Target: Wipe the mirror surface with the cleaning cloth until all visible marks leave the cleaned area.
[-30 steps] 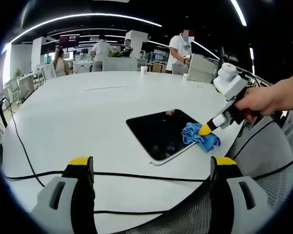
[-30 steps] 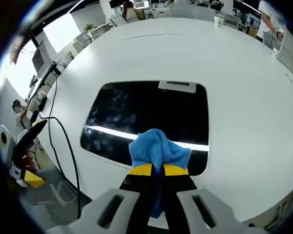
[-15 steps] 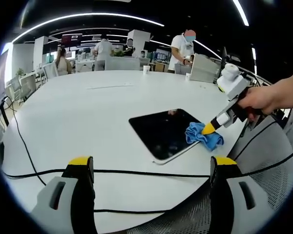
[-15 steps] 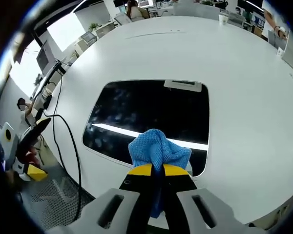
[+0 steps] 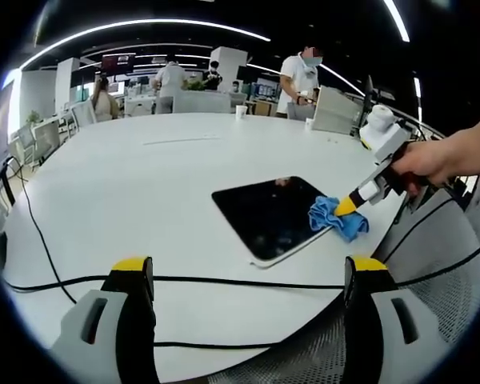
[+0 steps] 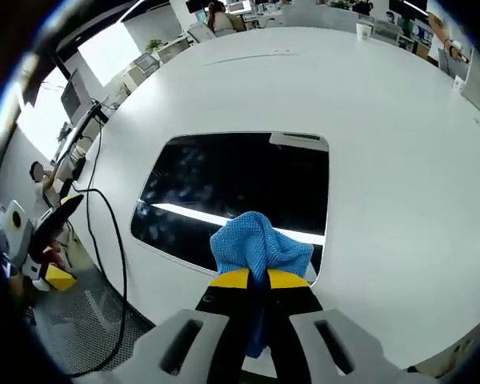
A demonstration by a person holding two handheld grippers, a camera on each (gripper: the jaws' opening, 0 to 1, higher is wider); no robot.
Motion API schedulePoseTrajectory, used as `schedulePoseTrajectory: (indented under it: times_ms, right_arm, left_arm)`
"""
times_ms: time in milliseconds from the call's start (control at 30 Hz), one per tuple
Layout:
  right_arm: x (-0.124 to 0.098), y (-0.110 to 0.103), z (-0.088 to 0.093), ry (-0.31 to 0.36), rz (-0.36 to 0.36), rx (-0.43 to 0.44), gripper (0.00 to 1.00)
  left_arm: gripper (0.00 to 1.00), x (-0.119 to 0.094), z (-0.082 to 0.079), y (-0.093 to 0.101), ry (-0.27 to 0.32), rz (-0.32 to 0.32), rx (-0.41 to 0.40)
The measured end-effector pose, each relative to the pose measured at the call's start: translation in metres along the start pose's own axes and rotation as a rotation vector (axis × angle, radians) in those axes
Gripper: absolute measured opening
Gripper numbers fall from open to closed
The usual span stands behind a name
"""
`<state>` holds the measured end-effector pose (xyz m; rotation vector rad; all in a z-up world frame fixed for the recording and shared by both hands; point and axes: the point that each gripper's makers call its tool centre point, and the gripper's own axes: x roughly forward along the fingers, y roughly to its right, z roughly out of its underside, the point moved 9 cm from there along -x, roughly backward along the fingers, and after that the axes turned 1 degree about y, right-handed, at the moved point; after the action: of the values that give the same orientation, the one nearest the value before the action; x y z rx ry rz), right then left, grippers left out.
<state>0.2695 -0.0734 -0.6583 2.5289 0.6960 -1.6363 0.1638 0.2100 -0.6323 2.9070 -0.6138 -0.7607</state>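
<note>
Two yellow-tipped jaws of my right hand-held gripper (image 6: 260,279) are clamped on the crumpled blue cleaning cloth (image 6: 260,244), pressed on the mirror (image 6: 232,192) at frame centre: dark, glossy, rounded-cornered, flat on the smooth white counter (image 6: 384,120). My left hand-held gripper (image 5: 248,268) stands wide apart, holding nothing.

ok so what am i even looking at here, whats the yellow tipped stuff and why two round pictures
There is no robot: a person holds a two-jaw tool in each hand, and a fisheye camera rides on each. In the left gripper view, the left gripper has its yellow-tipped jaws wide apart, holding nothing. The right gripper is clamped on a blue cleaning cloth, pressed at the edge of a dark mirror lying flat on a white table. A black cable crosses the table's near edge.
</note>
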Motion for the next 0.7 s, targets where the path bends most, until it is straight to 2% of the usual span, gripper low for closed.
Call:
schedulePoseTrajectory:
  times_ms: [300,700]
  right_arm:
    - [-0.005,0.016,0.003,0.007,0.012,0.022,0.01]
    - [-0.007,0.024,0.004,0.015,0.012,0.055,0.01]
  left_arm:
    - [0.99,0.000,0.001,0.000,-0.009,0.005,0.004]
    - [0.99,0.000,0.001,0.001,-0.008,0.002,0.001]
